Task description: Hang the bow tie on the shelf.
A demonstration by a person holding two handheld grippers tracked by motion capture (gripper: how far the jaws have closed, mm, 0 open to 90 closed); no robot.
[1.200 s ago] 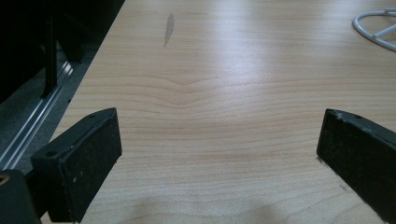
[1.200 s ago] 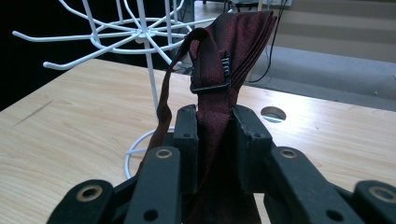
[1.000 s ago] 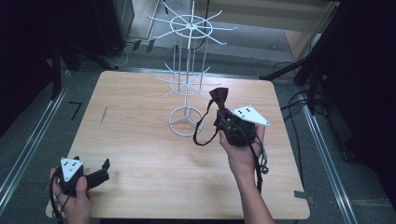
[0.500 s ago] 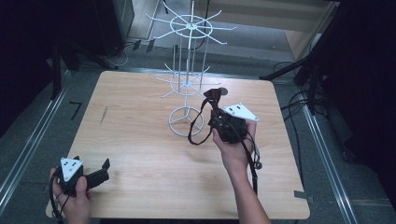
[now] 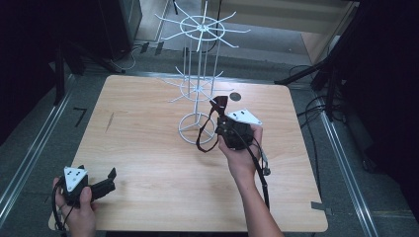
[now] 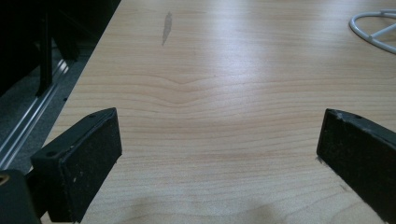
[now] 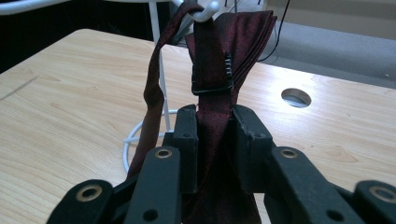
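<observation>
A: The fingers of the right gripper (image 7: 215, 135) are clamped on a dark red bow tie (image 7: 219, 60), folded cloth pinched flat between them; the left gripper (image 6: 215, 163) has its fingers wide apart over bare wood, nothing between them.

B: Where is the tie in the high view?

A: Just right of centre, at the right gripper (image 5: 228, 123), close beside the white wire rack (image 5: 197, 89); a second ago the gripper was farther right in the frame and the tie stood clear of the rack; now it has slid left, toward the lower ring of hooks.

B: So what does that mean?

A: I judge the hanging is in hand and nearly there; in the right gripper view a white hook tip (image 7: 205, 11) sits right at the tie's top edge, where the strap (image 7: 152, 88) loops over; whether the strap is actually caught on it I cannot tell.

B: And the tie's long axis?

A: It runs straight out from the fingers, up and toward the rack; the strap droops from its top down to the surface (image 5: 143, 148). The left gripper (image 5: 94, 183) waits at the lower left.
</observation>
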